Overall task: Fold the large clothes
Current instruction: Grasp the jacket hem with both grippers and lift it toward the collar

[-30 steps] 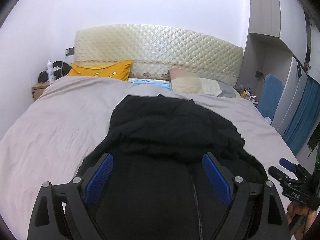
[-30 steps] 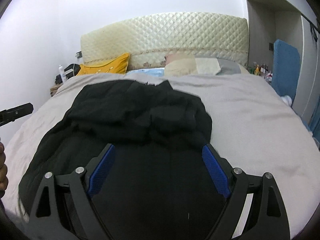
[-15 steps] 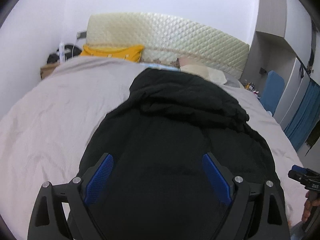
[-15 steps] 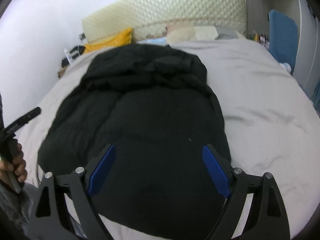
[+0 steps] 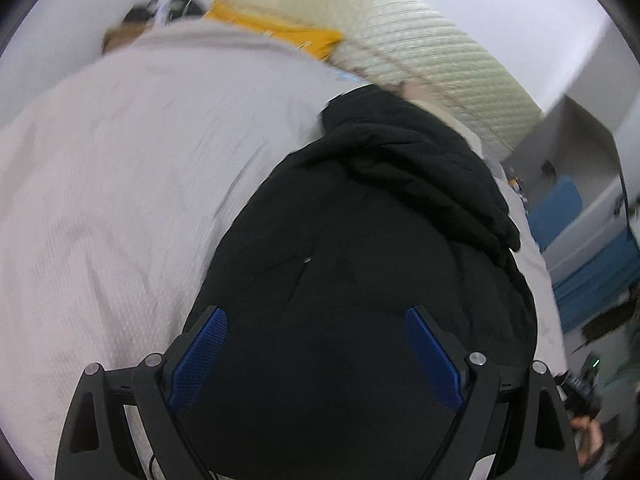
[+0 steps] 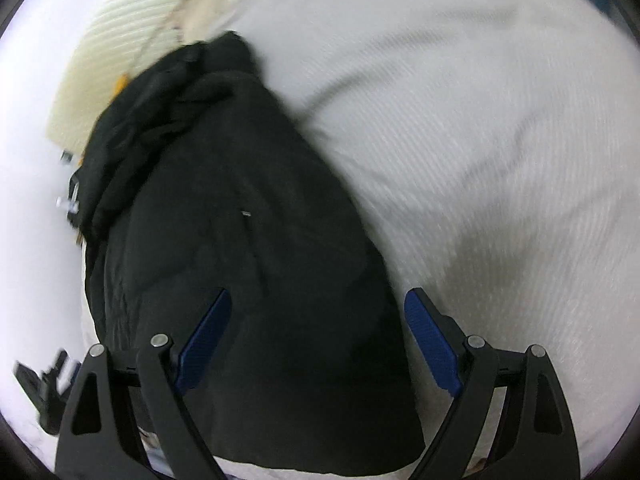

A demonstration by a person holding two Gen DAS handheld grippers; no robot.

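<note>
A large black garment lies lengthwise on the pale bed sheet, with its bunched hood end toward the headboard. It also shows in the right wrist view. My left gripper is open just above the garment's near end, holding nothing. My right gripper is open over the garment's near right edge, holding nothing. The right gripper's body shows at the left wrist view's lower right. The left gripper shows at the right wrist view's lower left.
A cream quilted headboard and a yellow pillow are at the far end of the bed. A bedside table with items is at the far left. A blue curtain and a wardrobe are at the right.
Both grippers have dropped lower and tilted toward the garment's near end, which now fills more of each view. Both stay open. Both views are motion-blurred.
</note>
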